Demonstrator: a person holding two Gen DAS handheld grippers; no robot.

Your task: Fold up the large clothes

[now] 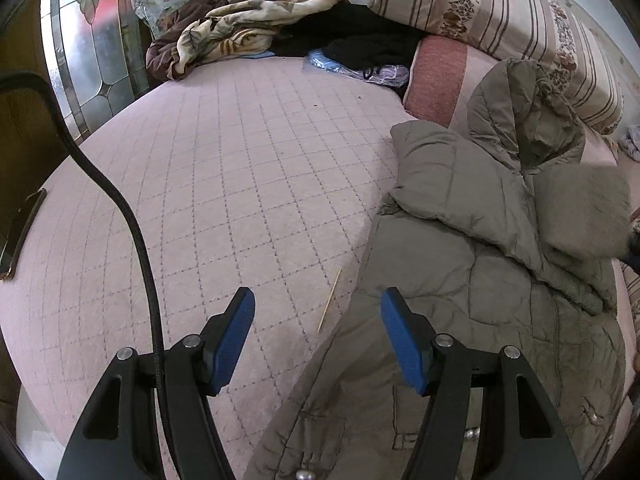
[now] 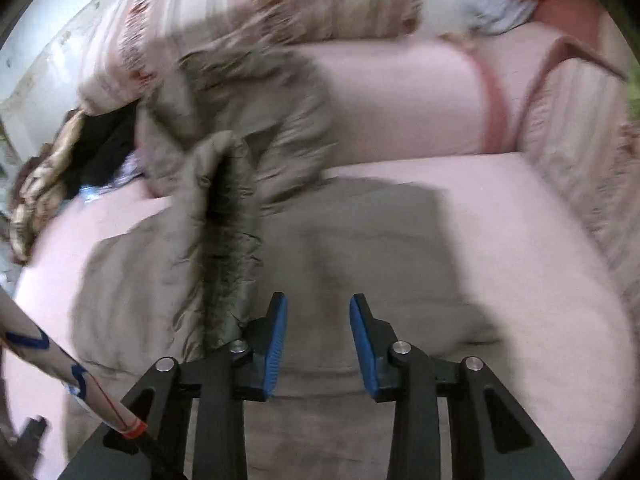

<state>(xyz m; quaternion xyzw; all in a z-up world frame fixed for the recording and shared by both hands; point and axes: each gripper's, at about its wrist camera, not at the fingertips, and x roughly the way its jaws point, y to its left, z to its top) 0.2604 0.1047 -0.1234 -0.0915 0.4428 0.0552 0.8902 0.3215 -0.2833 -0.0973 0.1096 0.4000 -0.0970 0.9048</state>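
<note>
Progress: the olive padded jacket (image 1: 480, 280) lies on the pink quilted bed (image 1: 224, 184), toward the side nearest the striped bolster pillow (image 1: 500, 20). One sleeve or side panel appears to be turned inward across the body, and the hood rests against the pillow. The fold is judged to be at an early stage: the garment is not yet a compact stack, and the lower body and the other side remain to be folded.

Left claw (image 1: 318, 332): jaws stand moderately apart and hold nothing. The right-hand pad sits over the jacket's near edge; the left-hand pad sits over bare bed. Contact with the fabric cannot be confirmed. A thin wooden stick (image 1: 330, 300) lies on the bed just beside the jacket's edge.

Right claw (image 2: 319, 340): jaws are partly apart with nothing between them. The view is motion-blurred. The claw hangs above the jacket's flat body, with a raised ridge of jacket fabric (image 2: 228, 248) just left of its left pad.
</note>
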